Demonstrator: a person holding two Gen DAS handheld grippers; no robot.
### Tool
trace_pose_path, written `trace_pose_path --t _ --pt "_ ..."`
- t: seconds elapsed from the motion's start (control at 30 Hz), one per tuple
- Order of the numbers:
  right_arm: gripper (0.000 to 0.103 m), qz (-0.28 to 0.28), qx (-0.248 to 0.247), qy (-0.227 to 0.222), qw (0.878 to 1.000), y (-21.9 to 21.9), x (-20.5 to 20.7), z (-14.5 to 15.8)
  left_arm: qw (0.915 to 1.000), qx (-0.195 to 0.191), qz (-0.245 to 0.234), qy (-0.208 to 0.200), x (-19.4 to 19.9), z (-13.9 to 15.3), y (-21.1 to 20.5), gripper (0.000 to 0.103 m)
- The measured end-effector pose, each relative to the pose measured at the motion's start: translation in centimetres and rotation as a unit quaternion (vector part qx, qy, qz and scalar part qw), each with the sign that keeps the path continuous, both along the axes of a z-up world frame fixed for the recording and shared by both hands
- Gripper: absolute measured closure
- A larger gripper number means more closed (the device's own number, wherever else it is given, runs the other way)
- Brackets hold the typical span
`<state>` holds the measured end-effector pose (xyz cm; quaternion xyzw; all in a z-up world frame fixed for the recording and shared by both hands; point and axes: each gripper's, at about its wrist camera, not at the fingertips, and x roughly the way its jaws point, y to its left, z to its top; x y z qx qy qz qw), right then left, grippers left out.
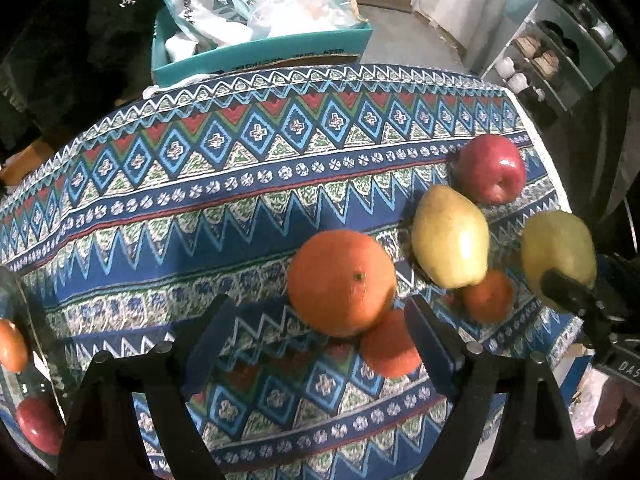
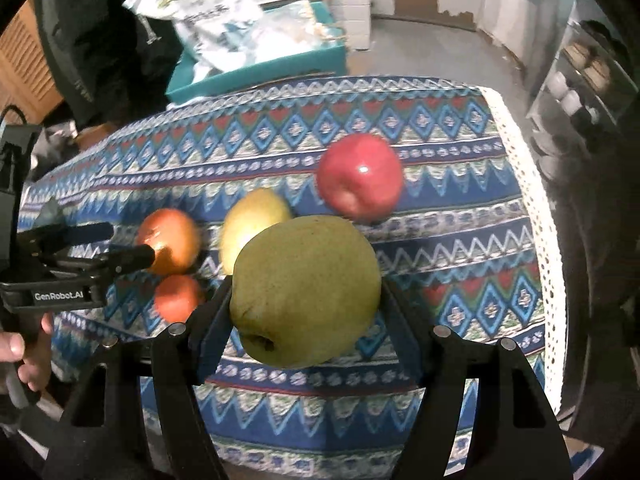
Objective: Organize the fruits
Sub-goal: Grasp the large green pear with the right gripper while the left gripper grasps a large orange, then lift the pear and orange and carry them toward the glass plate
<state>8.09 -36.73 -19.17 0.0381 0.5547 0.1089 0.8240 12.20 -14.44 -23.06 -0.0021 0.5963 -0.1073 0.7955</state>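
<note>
My right gripper [image 2: 306, 300] is shut on a green-yellow pear [image 2: 306, 290] and holds it above the patterned tablecloth [image 2: 460, 240]; the pear also shows in the left wrist view [image 1: 558, 252]. My left gripper [image 1: 320, 328] is open and empty, just short of a large orange [image 1: 342, 282] and a small orange [image 1: 390, 346]. A yellow pear [image 1: 450, 236], another small orange [image 1: 488, 294] and a red apple [image 1: 490, 168] lie to the right on the cloth. In the right wrist view the left gripper [image 2: 120, 246] is beside the large orange [image 2: 170, 240].
A glass bowl rim [image 1: 28, 320] at the left edge holds an orange [image 1: 12, 344] and a red apple [image 1: 38, 424]. A teal box [image 1: 260, 48] with white bags stands behind the table. A shoe rack [image 1: 560, 52] is at the far right.
</note>
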Motion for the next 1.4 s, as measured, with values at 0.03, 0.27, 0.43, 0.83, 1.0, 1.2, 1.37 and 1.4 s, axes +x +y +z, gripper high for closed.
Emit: trace_pose_path --t 0.03,0.27,0.43,0.83,1.0,1.2,1.37,1.4 --pt "0.033 -0.004 -0.001 0.000 1.000 -0.4 0.2 -0.1 1.0000 0.003 0.000 0.002 0.3 -0.2 -0.2 0.015" --pt "0.033 -0.021 -0.001 0.002 1.000 -1.7 0.9 -0.7 0.9996 -0.003 0.006 0.026 1.8 -2.2 -1.0 0.015" --pt "0.033 -0.021 0.001 0.004 1.000 -1.6 1.4 -1.1 0.9989 -0.010 0.007 0.046 2.2 -3.7 -1.5 0.019" --pt "0.033 -0.002 -0.014 -0.005 1.000 -0.1 1.8 -1.0 0.9995 -0.004 -0.019 0.025 1.1 -3.2 -1.9 0.033" --pt "0.033 0.002 -0.013 -0.021 1.000 0.4 1.8 0.4 0.9999 -0.001 -0.015 0.007 0.3 -1.5 -0.2 0.034" --pt "0.033 0.011 -0.011 -0.043 0.999 1.3 1.4 2.5 0.9998 -0.006 -0.015 -0.014 -0.9 1.4 1.1 0.034" --pt "0.033 0.021 -0.007 -0.060 0.998 2.4 1.1 4.2 0.9991 -0.013 -0.017 -0.037 -2.4 4.1 1.6 0.034" --pt "0.033 0.024 -0.006 -0.063 0.998 2.7 1.0 4.6 0.9990 -0.013 -0.017 -0.040 -2.6 4.5 1.7 0.034"
